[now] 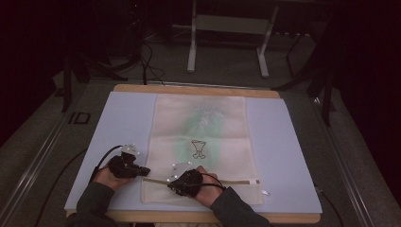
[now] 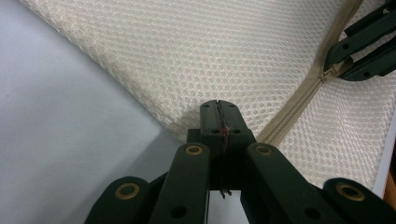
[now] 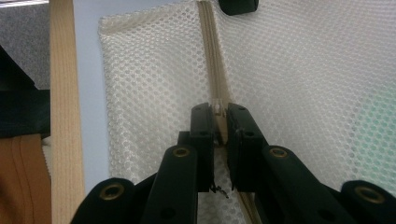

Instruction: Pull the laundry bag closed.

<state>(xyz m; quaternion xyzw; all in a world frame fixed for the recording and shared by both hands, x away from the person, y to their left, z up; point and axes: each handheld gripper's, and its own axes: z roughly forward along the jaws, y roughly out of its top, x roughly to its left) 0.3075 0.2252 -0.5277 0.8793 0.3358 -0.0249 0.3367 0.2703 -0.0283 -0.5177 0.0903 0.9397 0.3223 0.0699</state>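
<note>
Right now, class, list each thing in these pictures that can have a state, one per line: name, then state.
Mesh laundry bag: lying flat on the mat, a green garment showing faintly inside.
Zipper: closed along the stretch ahead of the right tool.
Left tool: shut, pinching the bag's edge.
Right tool: closed on the zipper pull.
Blue mat: spread flat over the table.

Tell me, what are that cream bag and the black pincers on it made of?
The bag looks like soft woven mesh fabric, judging by its honeycomb holes, with a beige cloth zipper. The right gripper seems matte black plastic, perhaps printed, with brass-coloured rivets.
</note>
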